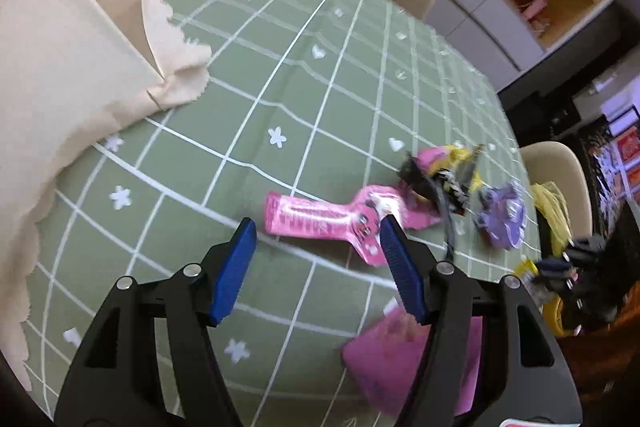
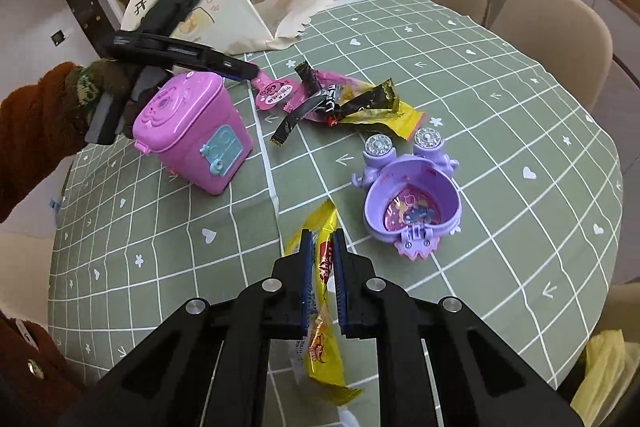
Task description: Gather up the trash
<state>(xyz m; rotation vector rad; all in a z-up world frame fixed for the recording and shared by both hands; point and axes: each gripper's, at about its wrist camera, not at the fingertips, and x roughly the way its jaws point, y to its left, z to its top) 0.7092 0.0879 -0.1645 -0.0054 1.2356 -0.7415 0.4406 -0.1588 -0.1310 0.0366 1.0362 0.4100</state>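
Note:
My right gripper (image 2: 320, 235) is shut on a yellow snack wrapper (image 2: 320, 339), held above the green checked tablecloth (image 2: 500, 131). My left gripper (image 1: 316, 231) is open, its jaws wide apart just above a pink wrapper (image 1: 316, 217); it also shows in the right wrist view (image 2: 236, 69) reaching over the pink toy bin (image 2: 196, 135). The pink wrapper (image 2: 276, 95) lies beside black and yellow wrappers (image 2: 360, 107). In the left wrist view the wrapper pile (image 1: 444, 171) lies to the right of the pink wrapper.
A purple toy with an open heart-shaped lid (image 2: 408, 203) stands on the right; it shows in the left wrist view (image 1: 502, 217). A cream paper bag (image 1: 60, 59) lies at the table's far left. Beige chairs (image 2: 552, 27) ring the table.

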